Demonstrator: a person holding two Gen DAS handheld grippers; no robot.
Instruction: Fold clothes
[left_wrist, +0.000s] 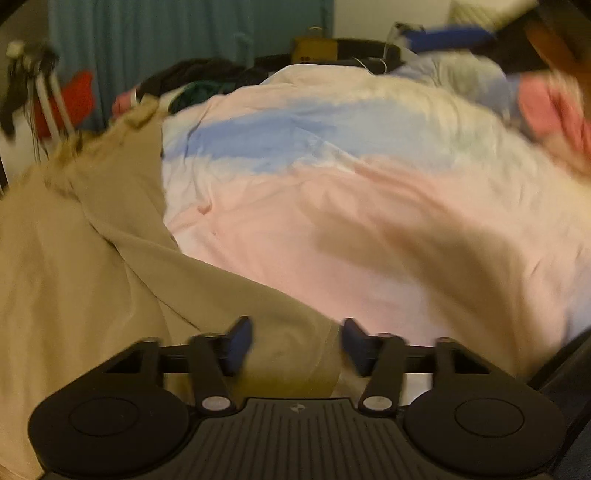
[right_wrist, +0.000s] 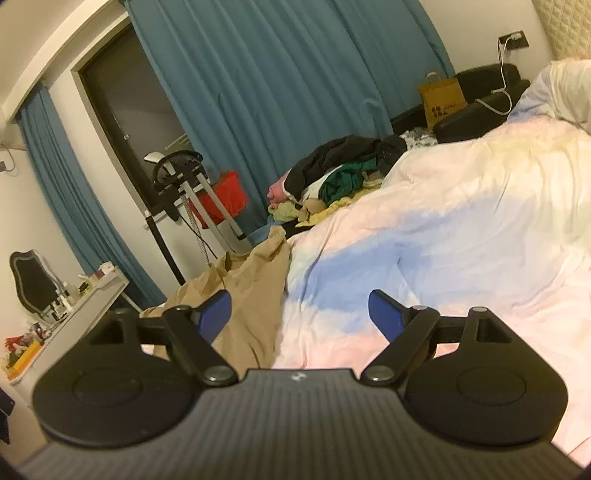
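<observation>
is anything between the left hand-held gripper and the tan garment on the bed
Nothing visible is in the way. An edge of the tan garment already lies between the blue pads of the left hand-held gripper, with gaps still showing on both sides. Only the pastel duvet lies beside and under it.

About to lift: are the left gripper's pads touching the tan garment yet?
Cannot tell. In the blurred left wrist view the tan garment lies between the left gripper's fingers, but neither pad visibly presses on it.
</observation>
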